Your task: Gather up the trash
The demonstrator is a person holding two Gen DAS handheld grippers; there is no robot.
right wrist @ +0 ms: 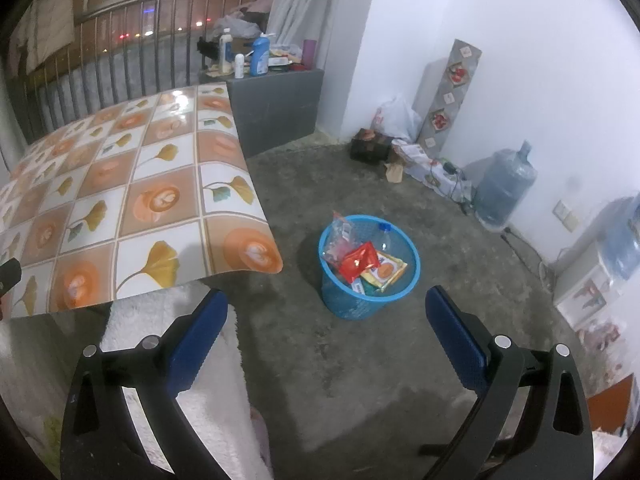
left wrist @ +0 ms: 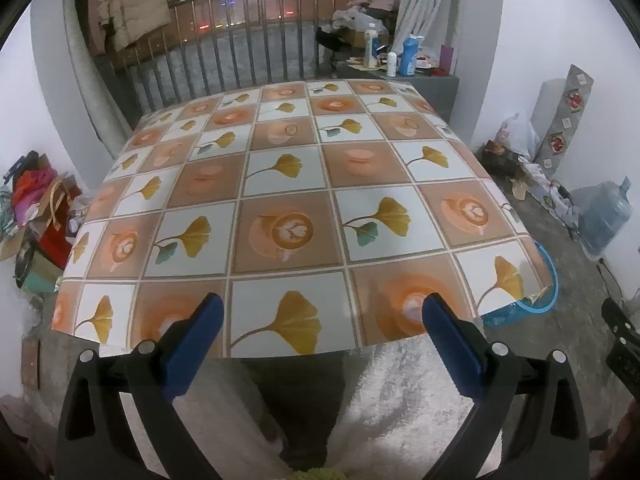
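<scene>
a glossy, smooth tablecloth (left wrist: 288, 184) caught the light; the floor (right wrist: 360, 360) was rough, matt concrete. the blue plastic basket (right wrist: 362, 304) held shiny foil wrappers (right wrist: 358, 264). railings (left wrist: 240, 56) looked like polished metal, and a fluffy white cloth (right wrist: 216, 392) lay under matt black gripper arms.

Lighting: dim, cool indoor light, mildly soft focus.
Glare on far desk (right wrist: 176, 100) corner; strong fisheye bending, dark vignette corners.
</scene>
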